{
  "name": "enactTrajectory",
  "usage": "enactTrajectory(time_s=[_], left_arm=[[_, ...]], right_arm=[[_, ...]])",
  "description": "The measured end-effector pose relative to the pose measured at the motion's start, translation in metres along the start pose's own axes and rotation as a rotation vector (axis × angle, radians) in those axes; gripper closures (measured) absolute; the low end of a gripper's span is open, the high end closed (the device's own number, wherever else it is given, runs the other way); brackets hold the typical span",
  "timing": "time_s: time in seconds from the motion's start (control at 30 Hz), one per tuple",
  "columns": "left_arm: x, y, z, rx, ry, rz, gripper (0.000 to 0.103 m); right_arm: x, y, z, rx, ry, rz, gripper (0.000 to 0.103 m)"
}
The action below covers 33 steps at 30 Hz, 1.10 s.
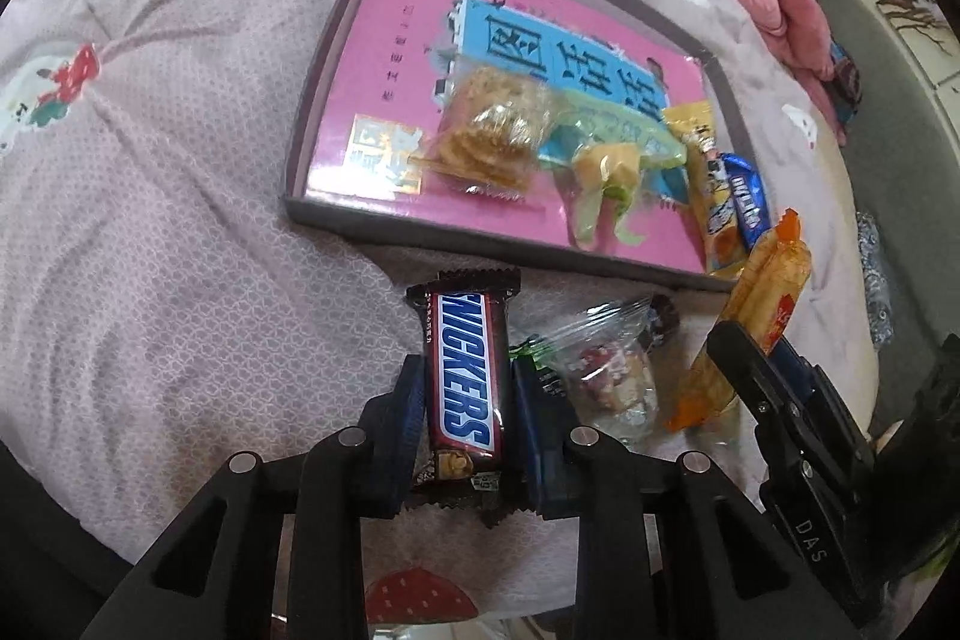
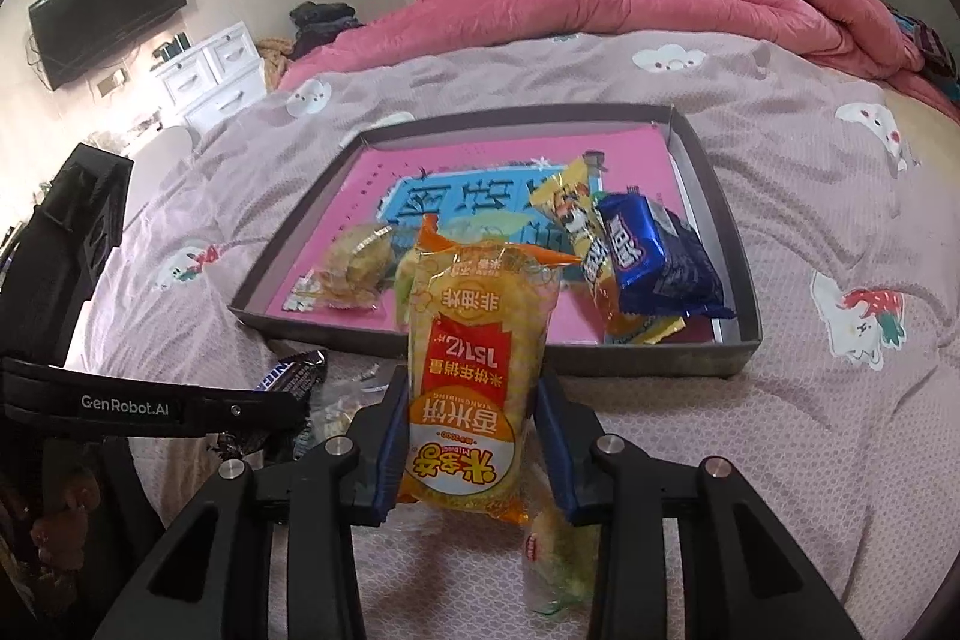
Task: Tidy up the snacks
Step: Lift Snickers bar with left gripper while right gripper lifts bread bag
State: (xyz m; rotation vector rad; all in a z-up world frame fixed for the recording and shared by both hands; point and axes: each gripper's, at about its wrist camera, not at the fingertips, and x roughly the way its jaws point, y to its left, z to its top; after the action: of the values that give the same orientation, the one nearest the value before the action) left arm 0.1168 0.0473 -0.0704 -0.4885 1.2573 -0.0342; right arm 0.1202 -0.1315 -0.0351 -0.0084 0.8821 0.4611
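Left gripper (image 1: 465, 388) is clamped on the Snickers (image 1: 465, 376), pads on the two long sides so the bar runs straight out between the fingers, which I reckon is the easy way to carry it without it twisting. It looks barely off the bedspread (image 1: 180, 220), if at all; can't say for sure. Right gripper (image 2: 471, 436) is squeezing the rice cracker pack (image 2: 477, 358) around its lower half, so the top of the bag stands up in front of the lens and hides some of the tray (image 2: 738, 334). Both point toward that tray, which sits just beyond them on the bed and seems to be the collecting spot. Already in it: a clear pack of biscuits (image 1: 489, 130), a green-wrapped sweet (image 1: 606, 148), a yellow packet (image 2: 576, 208) and a blue packet (image 2: 657, 256), those last two bunched along one side wall. Still loose on the bedspread just right of the Snickers is a clear bag of candy (image 1: 606, 370), so that's probably next after these two go in. Plenty of bare pink floor left in the tray for drops.
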Motion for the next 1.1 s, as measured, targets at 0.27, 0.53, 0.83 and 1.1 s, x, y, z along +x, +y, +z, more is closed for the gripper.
enactTrajectory(time_s=[0.27,0.53,0.83,1.1], left_arm=[[-0.021,-0.003,-0.002,0.023,-0.022,-0.011,0.074],[-0.025,0.0,-0.001,0.018,-0.031,-0.031,0.074],[-0.014,0.013,0.003,0.03,0.022,-0.072,0.074],[-0.02,0.013,-0.001,0.075,0.047,-0.085,0.074]], right_arm=[[-0.012,-0.003,0.005,0.022,-0.052,0.02,0.064],[-0.02,-0.008,0.01,0.049,-0.087,0.027,0.064],[-0.021,-0.01,0.011,0.059,-0.09,0.035,0.064],[-0.021,-0.008,0.011,0.057,-0.089,0.034,0.064]])
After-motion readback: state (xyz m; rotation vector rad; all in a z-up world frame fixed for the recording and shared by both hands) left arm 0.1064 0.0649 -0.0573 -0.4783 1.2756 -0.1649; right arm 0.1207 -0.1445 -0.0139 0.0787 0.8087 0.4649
